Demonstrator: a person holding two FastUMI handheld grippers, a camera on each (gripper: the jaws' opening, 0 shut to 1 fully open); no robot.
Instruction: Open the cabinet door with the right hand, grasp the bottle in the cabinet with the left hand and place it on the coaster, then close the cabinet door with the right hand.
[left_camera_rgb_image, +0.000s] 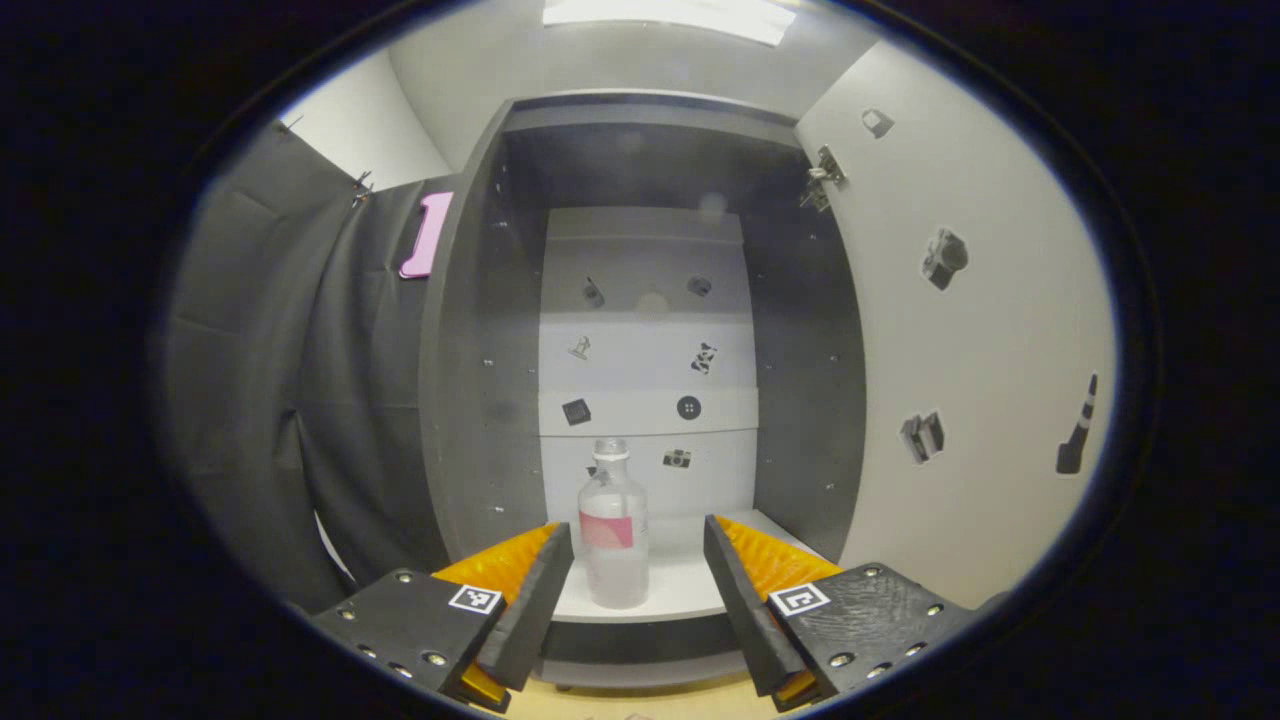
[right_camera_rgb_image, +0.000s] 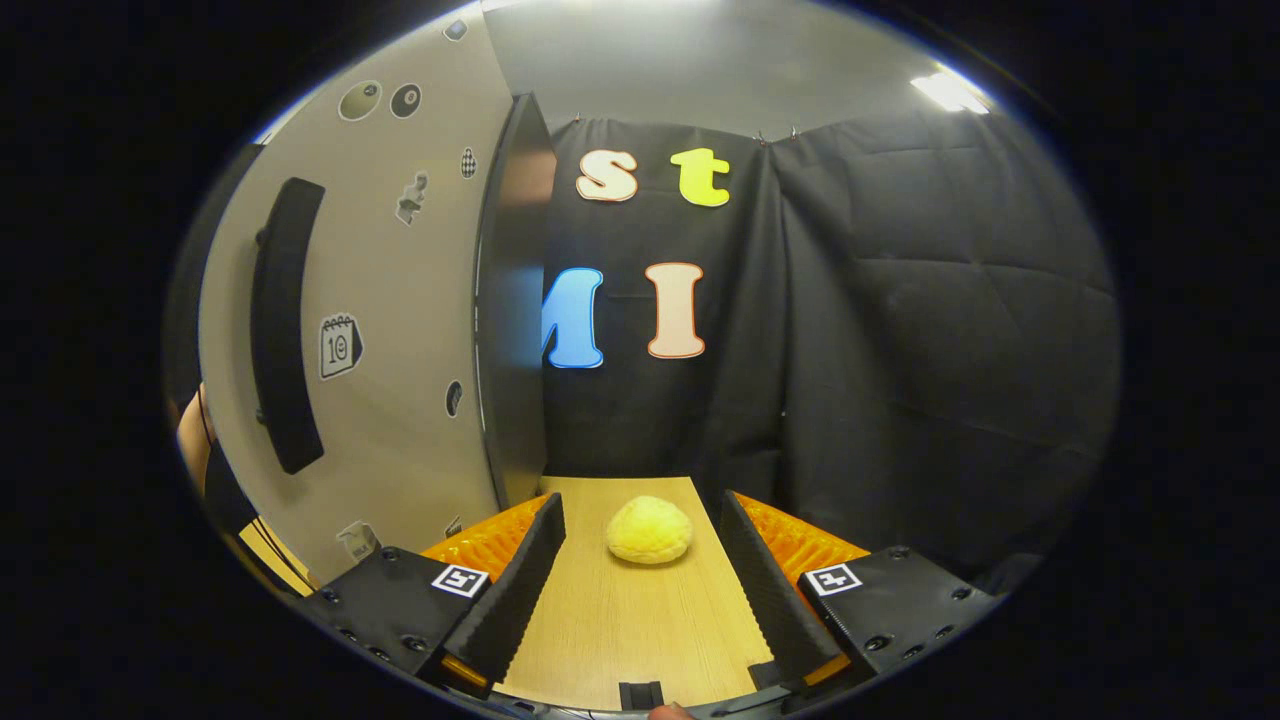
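Both tongs gape wide, empty; your left tongs (left_camera_rgb_image: 638, 585) frame the bottle (left_camera_rgb_image: 613, 530) on the cabinet shelf (left_camera_rgb_image: 680, 590), low centre; advance level, close below its neck.

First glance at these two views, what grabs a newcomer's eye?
In the left gripper view, the clear bottle standing upright on the open cabinet's white shelf, framed between the left tool's spread fingers. In the right gripper view, the yellow bun-like lump on the wooden table, beside the swung-open door.

Bottle (left_camera_rgb_image: 613, 530) in cabinet (left_camera_rgb_image: 470, 400) (door (left_camera_rgb_image: 960, 350) at right).
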